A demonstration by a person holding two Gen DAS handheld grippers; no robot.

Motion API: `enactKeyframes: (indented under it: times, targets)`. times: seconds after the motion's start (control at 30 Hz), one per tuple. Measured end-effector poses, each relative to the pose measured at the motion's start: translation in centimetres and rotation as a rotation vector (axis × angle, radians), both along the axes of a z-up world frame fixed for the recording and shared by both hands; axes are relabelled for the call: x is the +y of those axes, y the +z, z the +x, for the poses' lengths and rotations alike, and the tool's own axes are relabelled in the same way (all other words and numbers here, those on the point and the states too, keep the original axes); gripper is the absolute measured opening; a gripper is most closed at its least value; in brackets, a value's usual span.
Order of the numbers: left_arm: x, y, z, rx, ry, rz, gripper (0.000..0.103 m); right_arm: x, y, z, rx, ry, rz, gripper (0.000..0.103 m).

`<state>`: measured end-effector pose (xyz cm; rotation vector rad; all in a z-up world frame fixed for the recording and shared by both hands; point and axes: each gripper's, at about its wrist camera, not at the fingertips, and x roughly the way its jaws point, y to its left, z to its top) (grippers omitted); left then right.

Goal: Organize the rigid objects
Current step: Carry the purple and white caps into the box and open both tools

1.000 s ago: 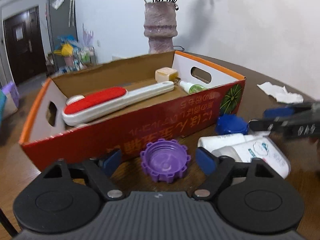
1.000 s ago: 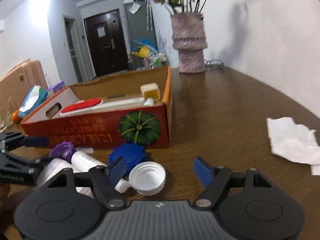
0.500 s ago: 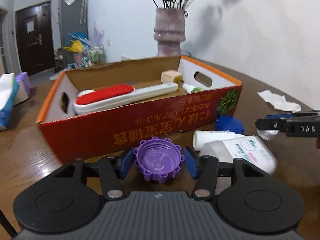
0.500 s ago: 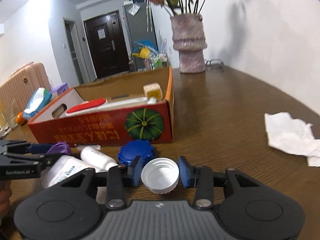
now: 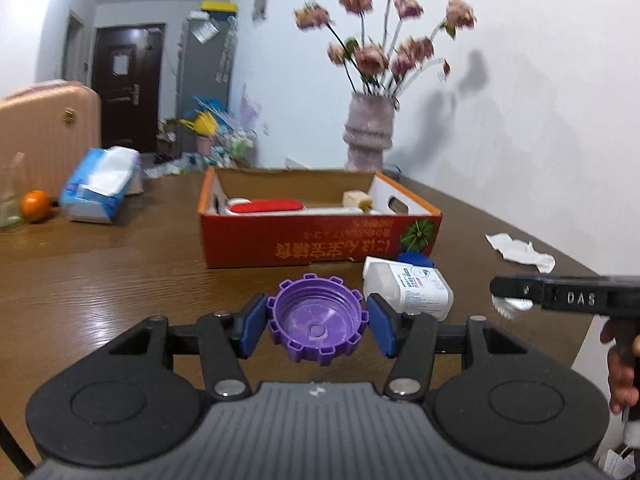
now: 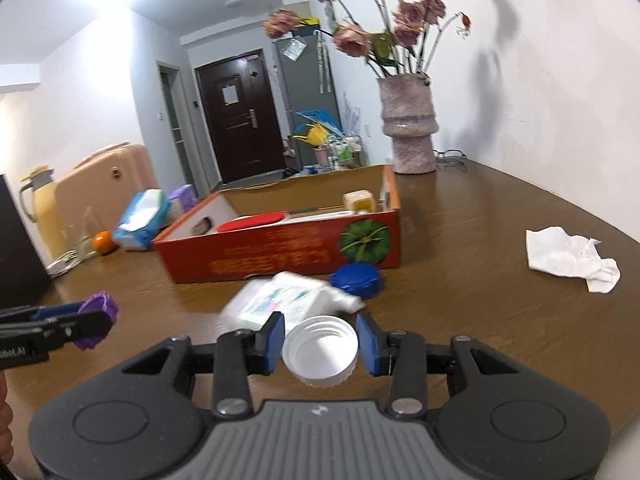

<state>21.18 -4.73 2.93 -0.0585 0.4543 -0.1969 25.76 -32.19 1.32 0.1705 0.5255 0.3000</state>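
My left gripper (image 5: 317,320) is shut on a purple notched cap (image 5: 317,326) and holds it above the table, in front of the red cardboard box (image 5: 320,246). My right gripper (image 6: 320,342) is shut on a white screw cap (image 6: 320,350), also lifted. The box (image 6: 280,254) holds a red-and-white lint brush (image 5: 266,207) and a small cream block (image 5: 354,199). A white bottle (image 5: 408,288) and a blue cap (image 6: 356,280) lie on the table in front of the box. The right gripper shows at the right of the left wrist view (image 5: 516,294).
A vase of dried flowers (image 5: 368,136) stands behind the box. A crumpled tissue (image 6: 572,258) lies at the right. A tissue pack (image 5: 100,186) and an orange (image 5: 35,206) are at the far left. The table edge runs close on the right.
Both grippers closed on their caps, the left on the purple one, the right on the white one, and lifted them up and back from the box.
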Motion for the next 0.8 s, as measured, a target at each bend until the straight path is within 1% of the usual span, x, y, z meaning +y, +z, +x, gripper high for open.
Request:
enactKeyframes:
  times: [0.17,0.57,0.67,0.8]
  targets:
    - [0.7,1.2,-4.2,-0.041,0.016,-0.033,0.055,1.2,1.4,-3.9,-0.040,0.026,-0.002,0.039]
    - [0.4,2.9,-12.4,-0.150,0.019,-0.034,0.055,2.1,2.6,-12.0,-0.117,0.053,0.018,0.039]
    - [0.2,3.4,-13.6,-0.175,0.005,-0.040,0.055,1.9,3.1,-13.2,-0.136,0.056,0.017,0.039]
    - [-0.4,3.3,-13.2,-0.175,-0.025,-0.033,0.055,1.6,3.1,-13.3,-0.144,0.037,0.021,0.039]
